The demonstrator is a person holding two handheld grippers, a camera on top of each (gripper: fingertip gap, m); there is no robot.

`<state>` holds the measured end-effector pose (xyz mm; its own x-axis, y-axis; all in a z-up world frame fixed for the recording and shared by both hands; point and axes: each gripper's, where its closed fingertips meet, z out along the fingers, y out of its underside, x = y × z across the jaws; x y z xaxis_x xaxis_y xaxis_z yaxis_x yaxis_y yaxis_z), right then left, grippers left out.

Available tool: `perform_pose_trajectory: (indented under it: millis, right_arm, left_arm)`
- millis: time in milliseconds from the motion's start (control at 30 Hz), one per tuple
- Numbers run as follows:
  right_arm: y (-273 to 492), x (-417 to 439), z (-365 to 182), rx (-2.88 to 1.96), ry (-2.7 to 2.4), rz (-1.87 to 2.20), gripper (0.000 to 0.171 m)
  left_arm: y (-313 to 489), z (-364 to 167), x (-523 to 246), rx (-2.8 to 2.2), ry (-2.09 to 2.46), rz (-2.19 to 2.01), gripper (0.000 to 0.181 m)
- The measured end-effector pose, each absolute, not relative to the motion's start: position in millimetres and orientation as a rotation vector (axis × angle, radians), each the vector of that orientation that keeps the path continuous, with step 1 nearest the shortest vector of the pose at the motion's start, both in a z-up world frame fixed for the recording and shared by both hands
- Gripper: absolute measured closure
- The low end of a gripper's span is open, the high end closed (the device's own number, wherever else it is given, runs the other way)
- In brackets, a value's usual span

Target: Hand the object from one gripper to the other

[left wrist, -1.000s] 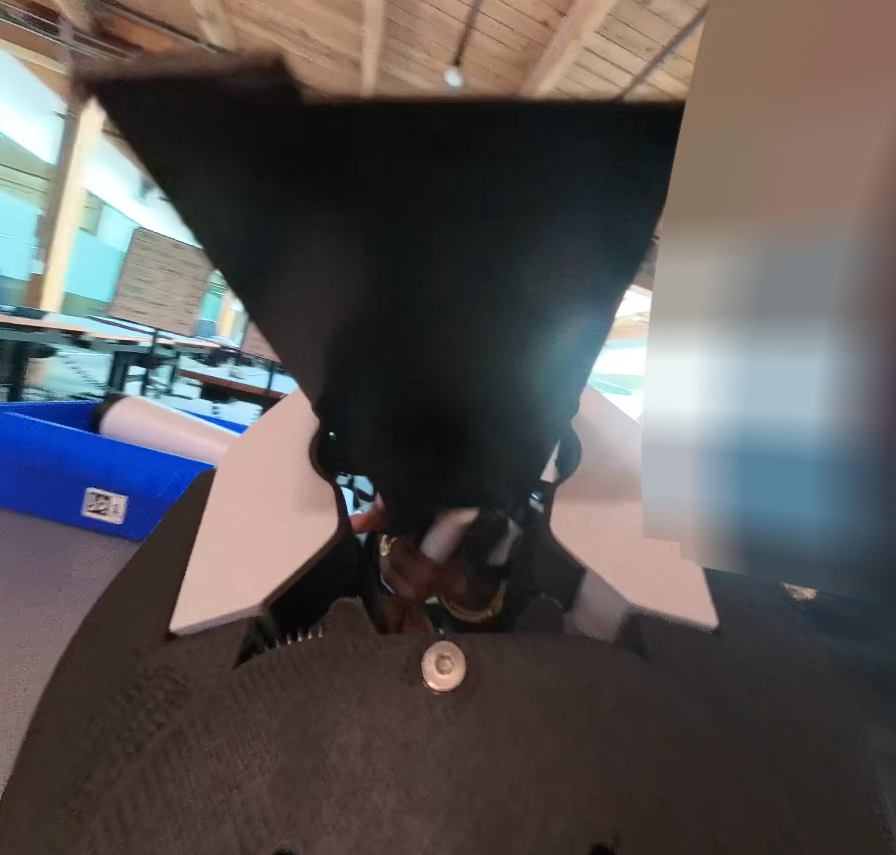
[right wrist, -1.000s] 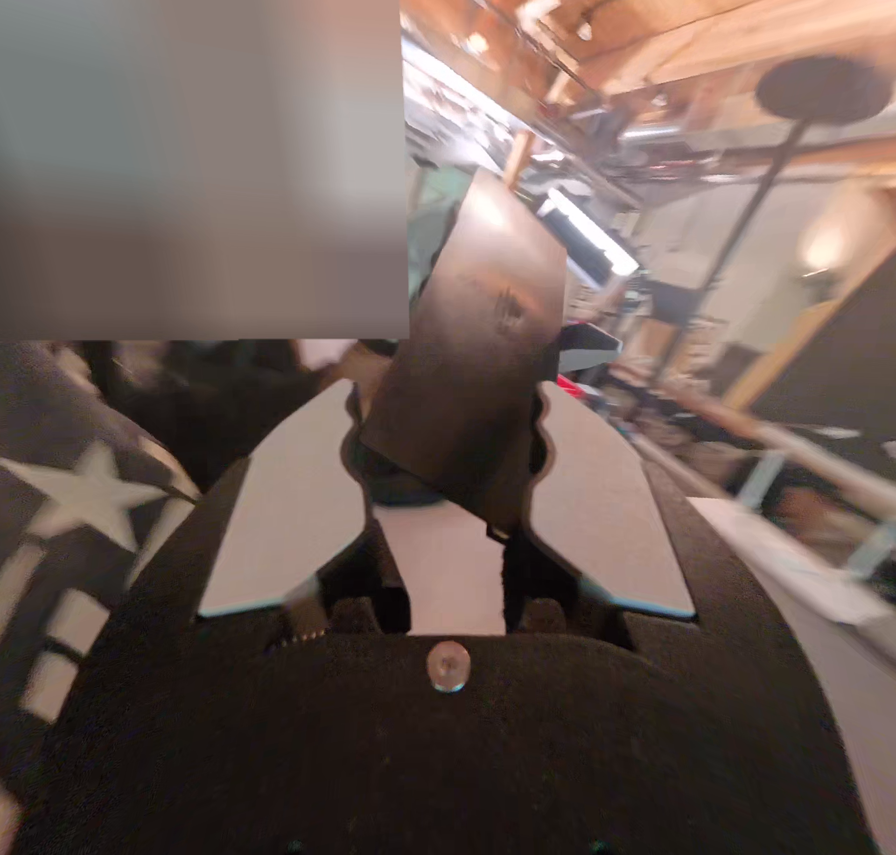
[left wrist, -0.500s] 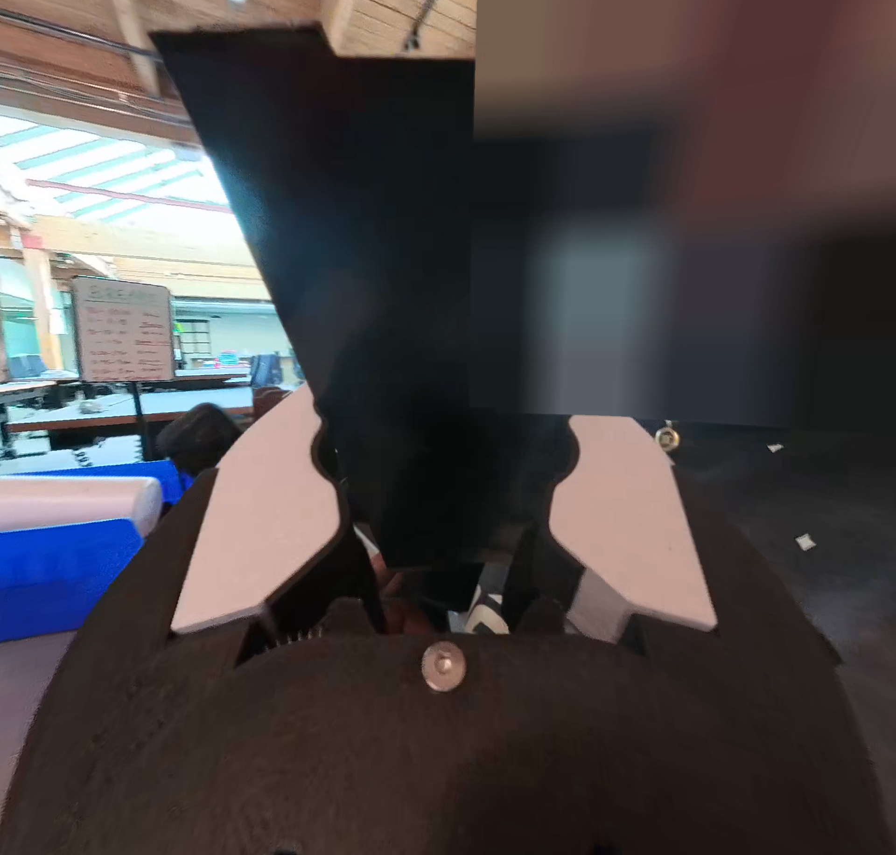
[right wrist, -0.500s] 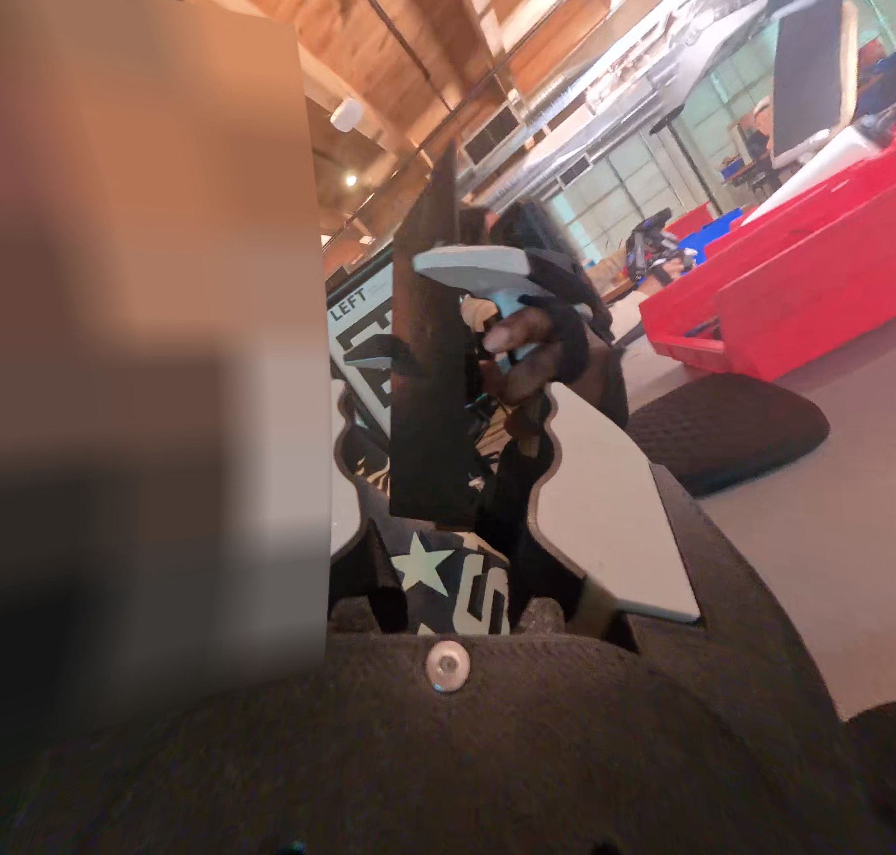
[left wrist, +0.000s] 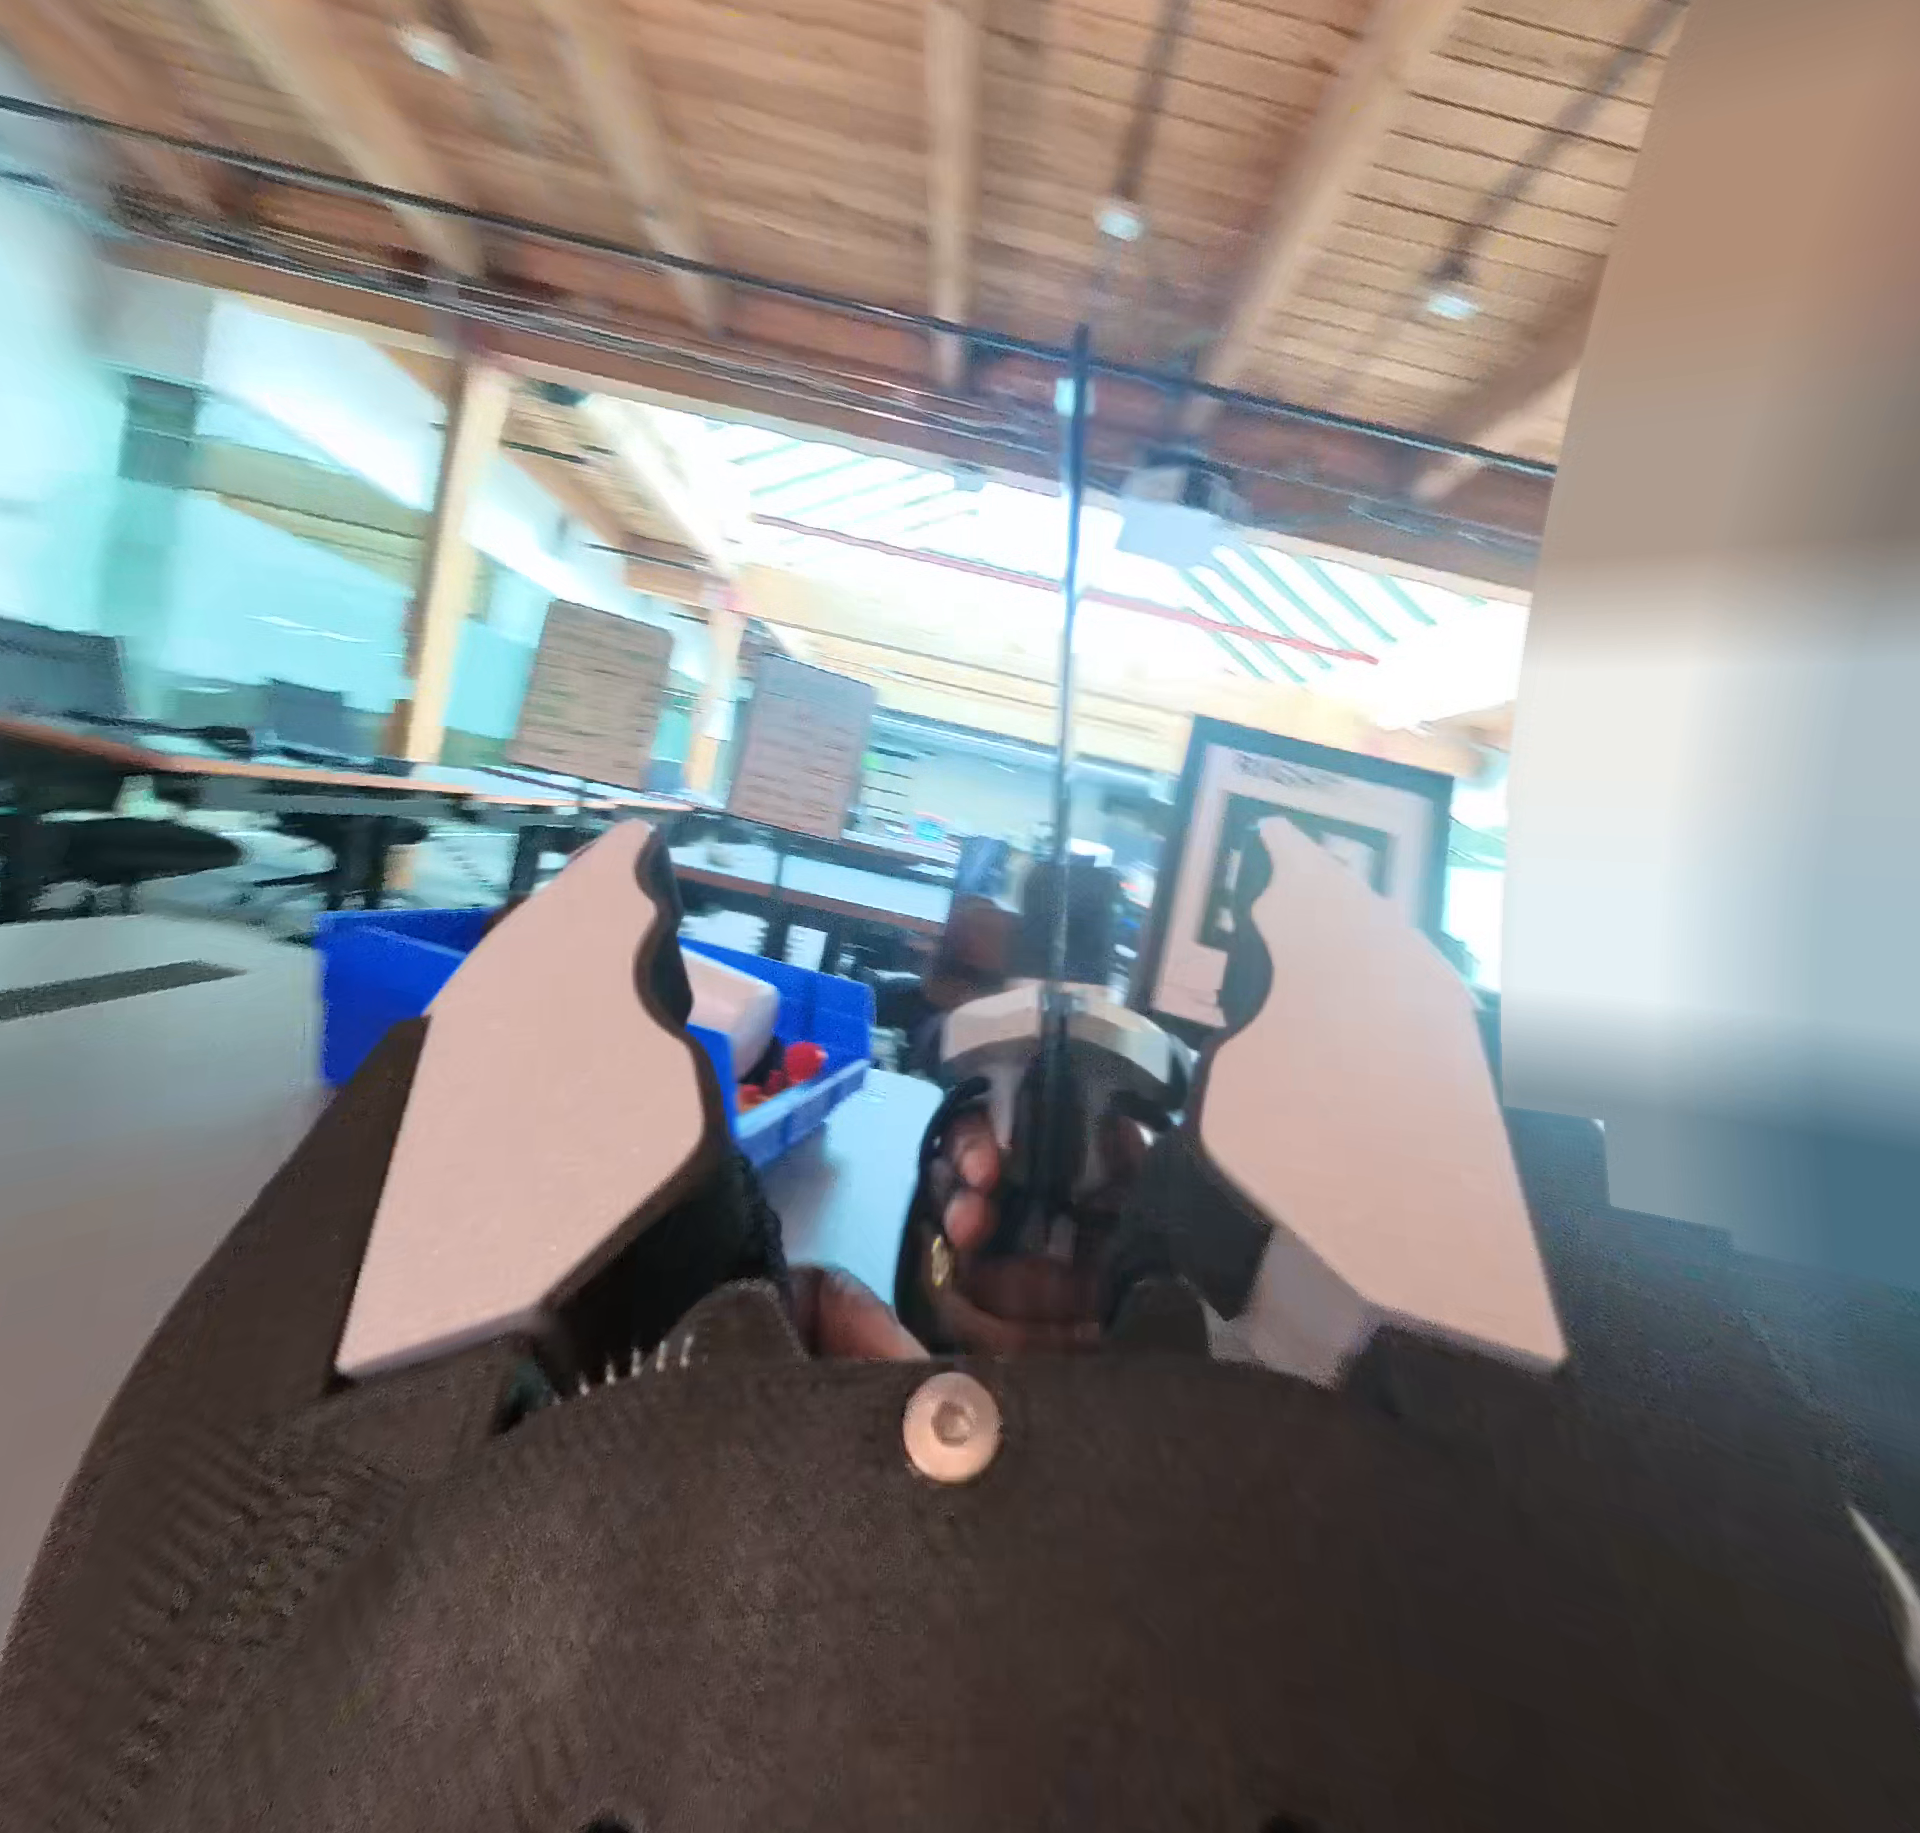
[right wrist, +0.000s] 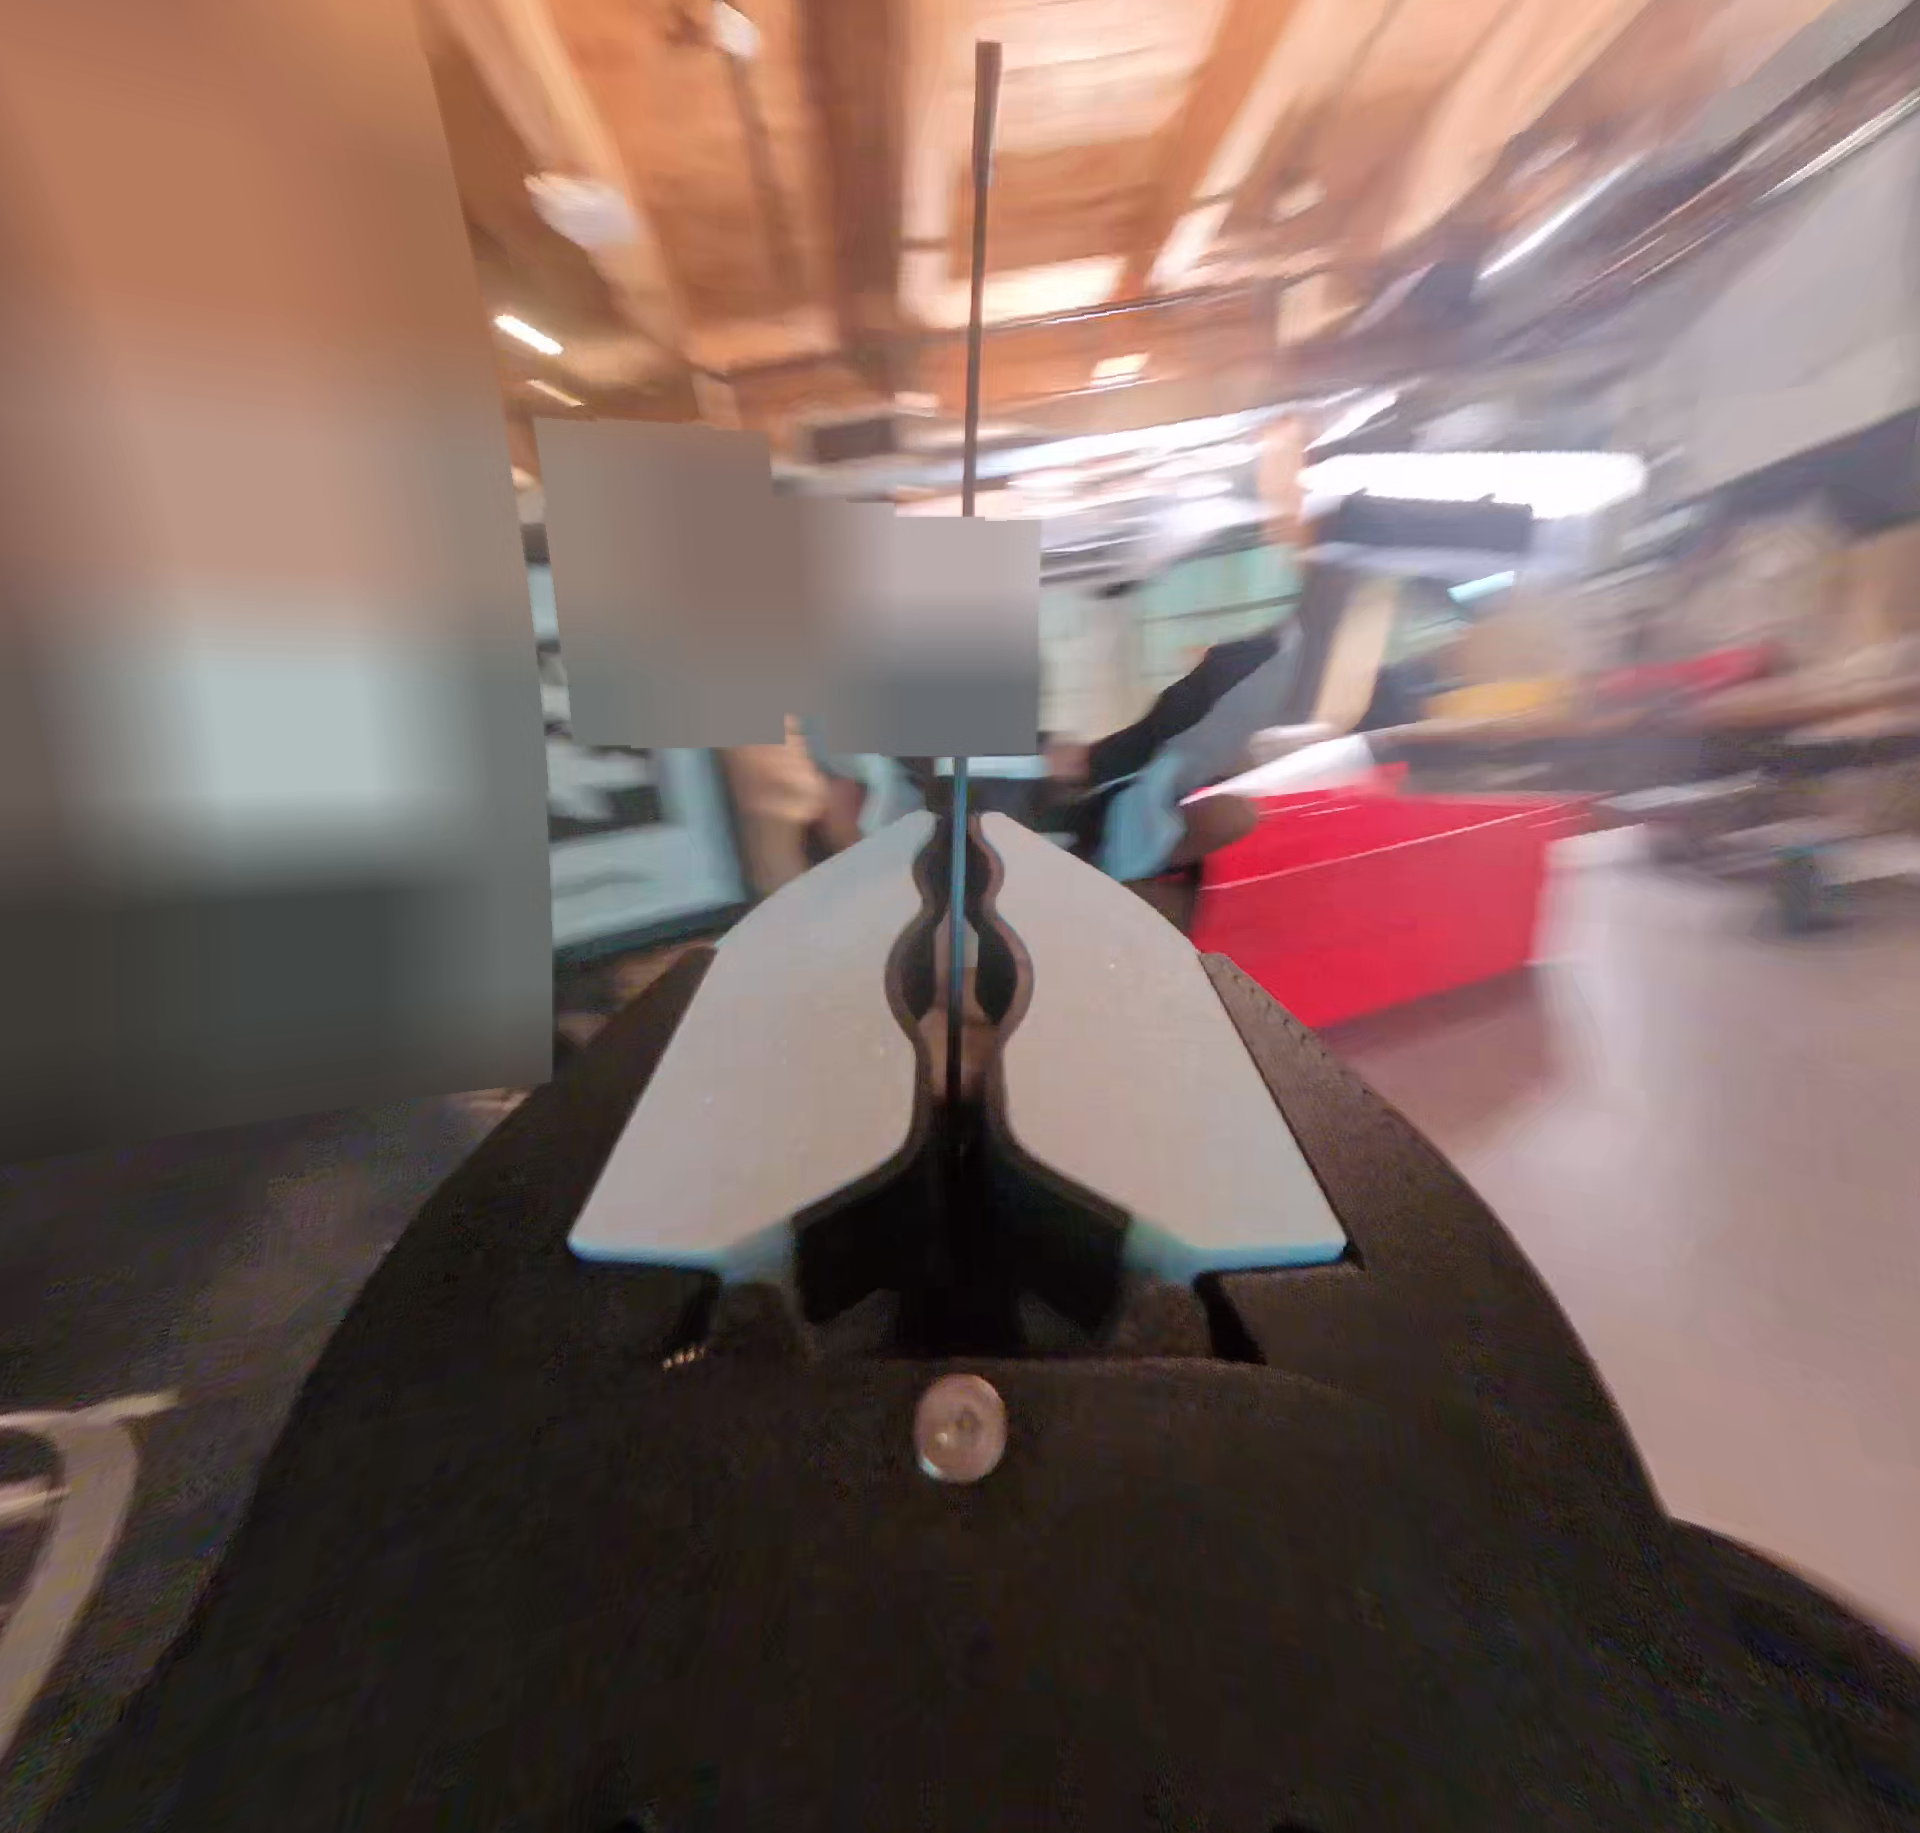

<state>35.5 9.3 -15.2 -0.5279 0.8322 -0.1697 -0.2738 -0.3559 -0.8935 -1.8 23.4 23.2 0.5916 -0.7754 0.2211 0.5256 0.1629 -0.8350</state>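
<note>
The object is a thin black flat sheet, edge-on in both views. My right gripper is shut on its lower part, and the sheet stands straight up out of the fingers. In the left wrist view my left gripper is open and empty. The sheet rises in the gap between its fingers but farther off, touching neither. There the right gripper clamps it, held by a hand.
A blue bin with a white thing and red bits in it sits on the grey table at the left. A red bin stands to the right in the right wrist view. Desks and boards fill the background.
The right gripper's fingers stood apart around the sheet and have now closed on it. The sheet showed its broad face before and is now edge-on, farther from the open left fingers.
</note>
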Motion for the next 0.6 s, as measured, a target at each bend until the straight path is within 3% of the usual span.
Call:
perform_pose_trajectory:
  millis: [133, 233, 300, 367, 500, 600]
  right_arm:
    - [37, 36, -9, -0.779, -1.070, 1.138, 0.170]
    - [34, 32, -14, -0.715, -1.090, 0.760, 0.170]
    - [27, 29, -19, -0.679, -1.110, 0.654, 0.169]
    - [20, 25, -24, -0.651, -1.139, 0.574, 0.169]
    - [16, 22, -26, -0.625, -1.156, 0.531, 0.169]
    - [-6, 24, -25, -0.558, -1.280, 0.731, 0.144]
  left_arm:
    - [40, 18, -5, -1.119, 0.147, -0.763, 0.073]
    - [43, 14, 12, -1.172, 0.149, -0.662, 0.068]
    - [43, 14, 17, -1.183, 0.129, -0.648, 0.068]
    - [42, 13, 20, -1.188, 0.125, -0.666, 0.085]
    - [39, 13, 20, -1.173, 0.173, -0.724, 0.088]
    - [29, 21, 17, -1.126, 0.240, -0.834, 0.088]
